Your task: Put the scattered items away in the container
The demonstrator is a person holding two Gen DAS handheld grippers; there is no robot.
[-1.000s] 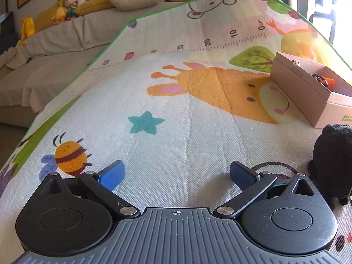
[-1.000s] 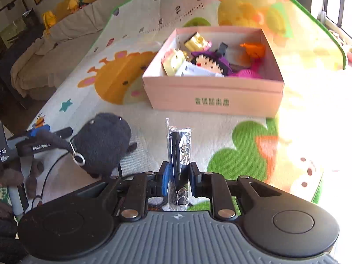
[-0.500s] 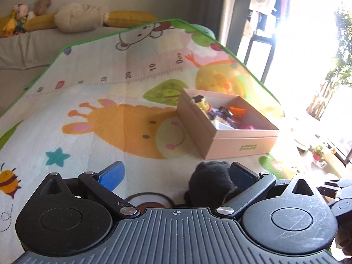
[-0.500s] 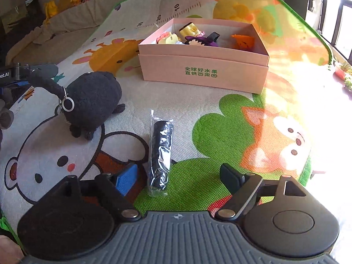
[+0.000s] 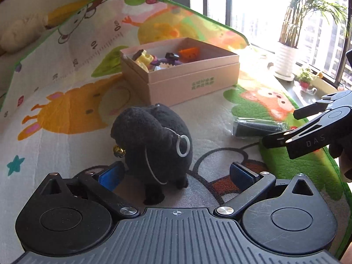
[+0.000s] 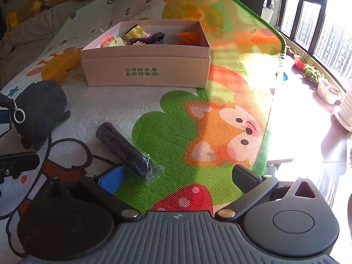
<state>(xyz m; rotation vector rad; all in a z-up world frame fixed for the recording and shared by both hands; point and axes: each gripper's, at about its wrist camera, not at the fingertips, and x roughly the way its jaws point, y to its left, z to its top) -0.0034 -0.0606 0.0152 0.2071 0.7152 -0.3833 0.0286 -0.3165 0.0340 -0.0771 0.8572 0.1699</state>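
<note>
Pink box, green Chinese print, holds small toys; left gripper spread around black plush, right gripper opening, wrapped tube loose.

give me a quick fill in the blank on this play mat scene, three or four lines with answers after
1. The black plush toy stands on the mat between the open fingers of the ____ gripper.
2. The pink box carries printed characters in ____ ink.
3. The dark roll in clear wrap lies on the ____, outside the box.
4. A white ____ hangs from the plush toy.

Missing words: left; green; mat; ring
</note>
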